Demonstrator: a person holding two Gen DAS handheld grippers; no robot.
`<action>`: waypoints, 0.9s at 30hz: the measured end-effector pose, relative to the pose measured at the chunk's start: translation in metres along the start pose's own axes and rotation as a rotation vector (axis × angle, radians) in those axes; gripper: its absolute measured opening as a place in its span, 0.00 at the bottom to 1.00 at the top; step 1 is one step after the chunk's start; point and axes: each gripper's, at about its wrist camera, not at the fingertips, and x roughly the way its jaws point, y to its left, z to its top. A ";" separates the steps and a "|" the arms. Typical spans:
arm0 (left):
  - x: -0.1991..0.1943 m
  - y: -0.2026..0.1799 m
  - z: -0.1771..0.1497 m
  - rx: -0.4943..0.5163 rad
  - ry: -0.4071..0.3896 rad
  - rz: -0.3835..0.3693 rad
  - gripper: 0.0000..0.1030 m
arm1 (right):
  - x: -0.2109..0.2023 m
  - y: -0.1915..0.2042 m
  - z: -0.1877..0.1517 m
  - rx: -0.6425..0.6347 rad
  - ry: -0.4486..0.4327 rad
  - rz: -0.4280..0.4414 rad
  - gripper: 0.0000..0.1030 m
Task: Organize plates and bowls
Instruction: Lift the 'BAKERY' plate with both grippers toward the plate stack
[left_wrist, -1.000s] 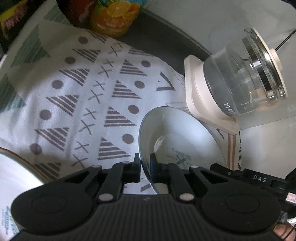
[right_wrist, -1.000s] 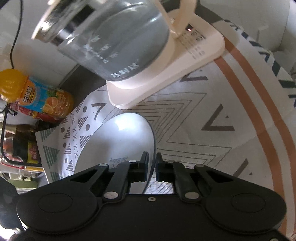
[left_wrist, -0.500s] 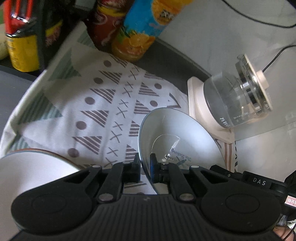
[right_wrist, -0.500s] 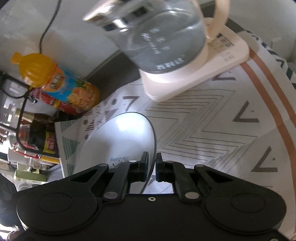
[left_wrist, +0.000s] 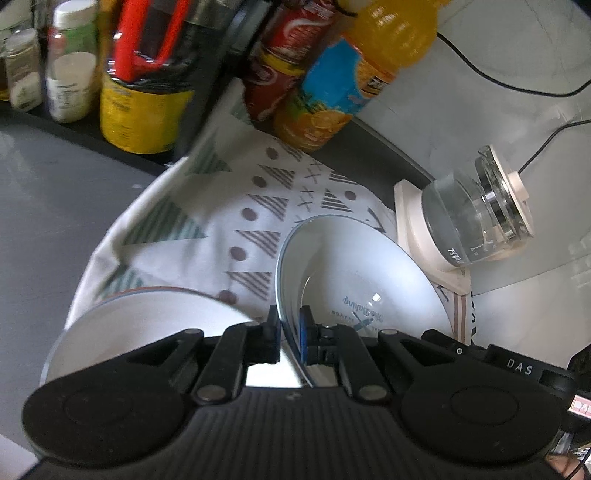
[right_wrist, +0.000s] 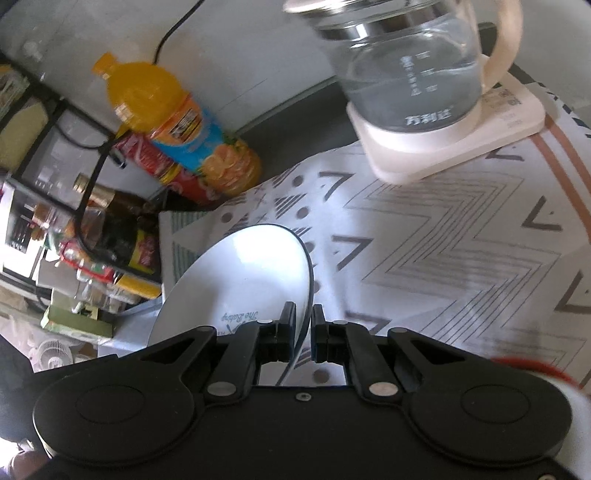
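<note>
One white plate with a dark rim and blue print (left_wrist: 354, 280) is held by both grippers above the patterned cloth. My left gripper (left_wrist: 288, 332) is shut on its near-left rim. In the right wrist view the same plate (right_wrist: 243, 280) stands tilted, and my right gripper (right_wrist: 303, 332) is shut on its right rim. A second white dish with a reddish rim (left_wrist: 147, 321) lies below and left of the left gripper. A red-rimmed white dish edge (right_wrist: 532, 369) shows blurred at the lower right of the right wrist view.
A glass kettle on a cream base (left_wrist: 476, 225) (right_wrist: 417, 74) stands at the cloth's far right. An orange juice bottle (left_wrist: 354, 77) (right_wrist: 181, 125), a red can (left_wrist: 280, 55), jars and sauce bottles (left_wrist: 144, 92) crowd the back left. The patterned cloth (right_wrist: 443, 251) covers the counter.
Both grippers have lifted and pulled back with the plate; the bottles and the kettle have come further into view. The reddish-rimmed dish now shows more below the left gripper.
</note>
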 end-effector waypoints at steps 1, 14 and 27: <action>-0.003 0.003 -0.001 0.001 -0.001 0.000 0.07 | 0.001 0.004 -0.003 -0.007 0.001 0.000 0.08; -0.033 0.045 -0.012 -0.028 -0.012 -0.026 0.07 | -0.007 0.045 -0.040 -0.079 0.016 -0.015 0.09; -0.048 0.083 -0.037 -0.068 0.006 -0.027 0.07 | -0.009 0.073 -0.078 -0.147 0.036 -0.052 0.10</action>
